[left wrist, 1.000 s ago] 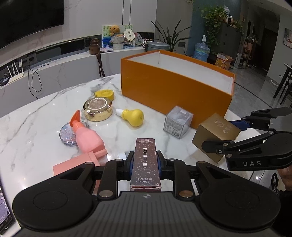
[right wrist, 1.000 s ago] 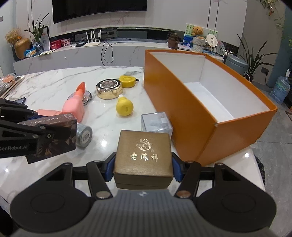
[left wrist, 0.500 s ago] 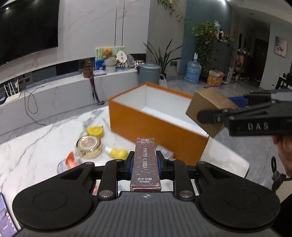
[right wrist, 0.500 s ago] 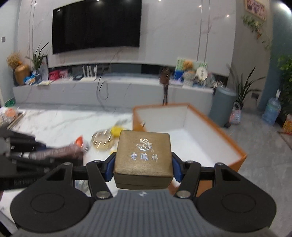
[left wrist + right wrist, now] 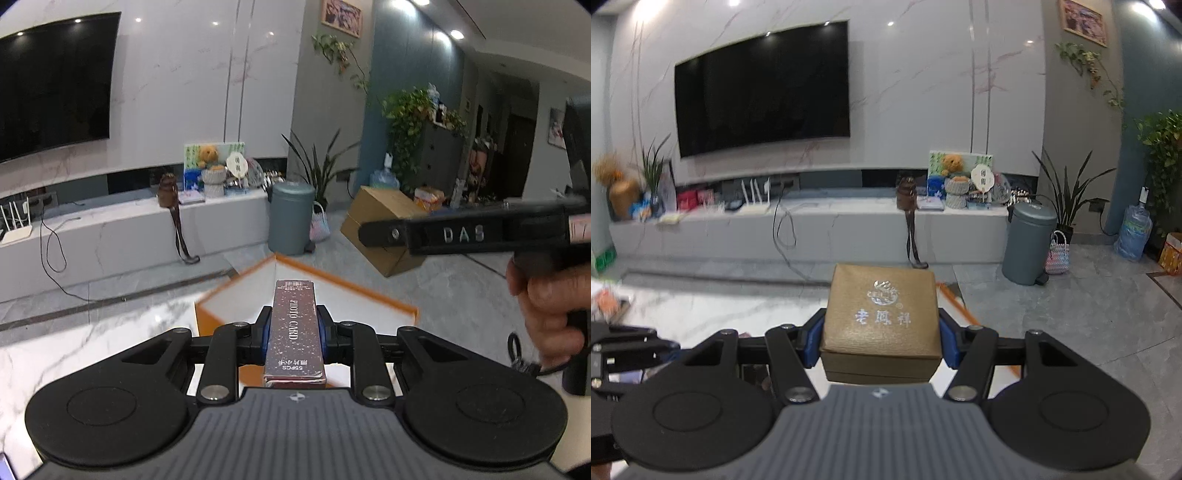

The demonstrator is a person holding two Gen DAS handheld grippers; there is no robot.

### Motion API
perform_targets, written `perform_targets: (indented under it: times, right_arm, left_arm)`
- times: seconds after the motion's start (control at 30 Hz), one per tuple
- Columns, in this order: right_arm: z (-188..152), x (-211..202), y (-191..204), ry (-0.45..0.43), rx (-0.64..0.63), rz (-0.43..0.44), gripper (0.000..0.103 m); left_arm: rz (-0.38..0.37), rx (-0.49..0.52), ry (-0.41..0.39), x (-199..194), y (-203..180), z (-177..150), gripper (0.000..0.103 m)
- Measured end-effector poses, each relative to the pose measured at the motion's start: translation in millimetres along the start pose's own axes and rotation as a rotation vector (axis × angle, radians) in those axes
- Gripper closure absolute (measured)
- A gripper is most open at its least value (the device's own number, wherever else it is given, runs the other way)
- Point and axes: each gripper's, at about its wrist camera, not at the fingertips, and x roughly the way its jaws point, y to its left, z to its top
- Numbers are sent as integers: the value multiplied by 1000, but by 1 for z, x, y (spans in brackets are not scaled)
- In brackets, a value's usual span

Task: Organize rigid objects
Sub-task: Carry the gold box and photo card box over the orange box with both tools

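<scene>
Your left gripper [image 5: 294,328] was clamped on a long, narrow card box [image 5: 294,332] with a speckled maroon top printed "PHOTO CARD"; the blue pads [image 5: 266,330] pressed its two long sides. You held it level and in the air, its far end pointing over the near corner of the orange box [image 5: 218,314], whose white inside showed beyond it. The marble table [image 5: 92,354] lay below and to the left.

Your right gripper [image 5: 881,332] was closed on a square gold box [image 5: 881,314] with silver lettering on its lid, gripped at both sides and also lifted off the table. From the left camera this gold box [image 5: 380,236] appeared up and to the right of the orange box, held in the air with your hand [image 5: 546,310] on the handle. Only a blurred strip of the orange box's rim [image 5: 955,299] showed in the right camera.
</scene>
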Motion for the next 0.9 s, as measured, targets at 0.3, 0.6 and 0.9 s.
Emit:
perform_targets:
  times: [0.3, 0.6, 0.9]
  right_arm:
    - [11, 44, -40, 41, 50, -25, 43]
    - [-29, 110, -73, 220, 65, -98, 43]
    - [-60, 151, -73, 340, -8, -76, 44]
  left_arm:
    - [-10, 22, 15, 54, -8, 47, 77]
    - [-24, 141, 194, 135, -4, 41, 77]
    - [-52, 127, 296, 169, -14, 8, 77]
